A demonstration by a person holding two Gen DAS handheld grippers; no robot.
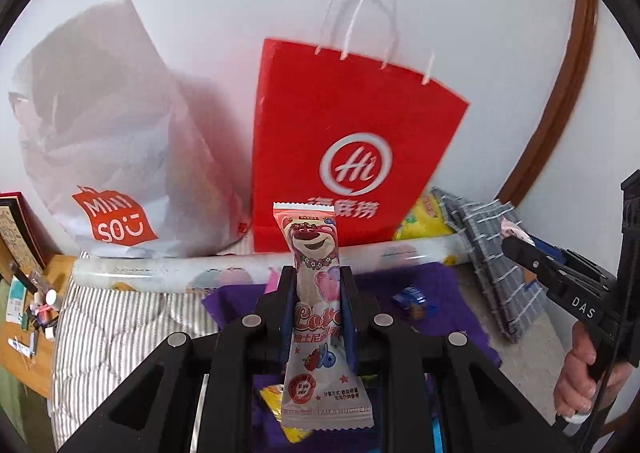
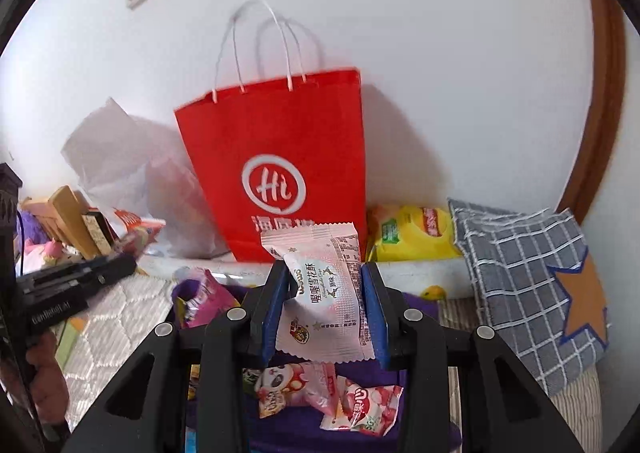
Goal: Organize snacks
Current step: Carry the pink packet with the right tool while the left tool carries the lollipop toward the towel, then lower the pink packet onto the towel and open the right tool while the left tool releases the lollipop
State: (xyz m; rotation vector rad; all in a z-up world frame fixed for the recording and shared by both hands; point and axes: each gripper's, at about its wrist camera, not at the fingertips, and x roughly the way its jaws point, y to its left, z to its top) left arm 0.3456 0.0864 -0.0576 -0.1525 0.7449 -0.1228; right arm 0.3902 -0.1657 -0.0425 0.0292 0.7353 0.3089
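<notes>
My left gripper (image 1: 318, 281) is shut on a tall pink bear-print snack packet (image 1: 316, 265), held upright in front of a red paper bag (image 1: 340, 125) with white handles. My right gripper (image 2: 326, 279) is shut on a pink-and-white snowflake-pastry packet (image 2: 324, 289), also held up before the same red bag (image 2: 276, 141). More snack packets (image 2: 296, 389) lie on a purple cloth (image 2: 280, 429) below the right gripper. A small blue packet (image 1: 412, 299) lies on the purple cloth (image 1: 452, 285). The right gripper also shows at the right of the left wrist view (image 1: 516, 243).
A white Miniso bag (image 1: 120, 157) stands left of the red bag against the wall. A yellow packet (image 2: 412, 233) and a grey checked cushion (image 2: 532, 273) lie at the right. A clear roll (image 1: 168, 269) lies along the bags' base. A cluttered wooden table (image 1: 32, 317) is at left.
</notes>
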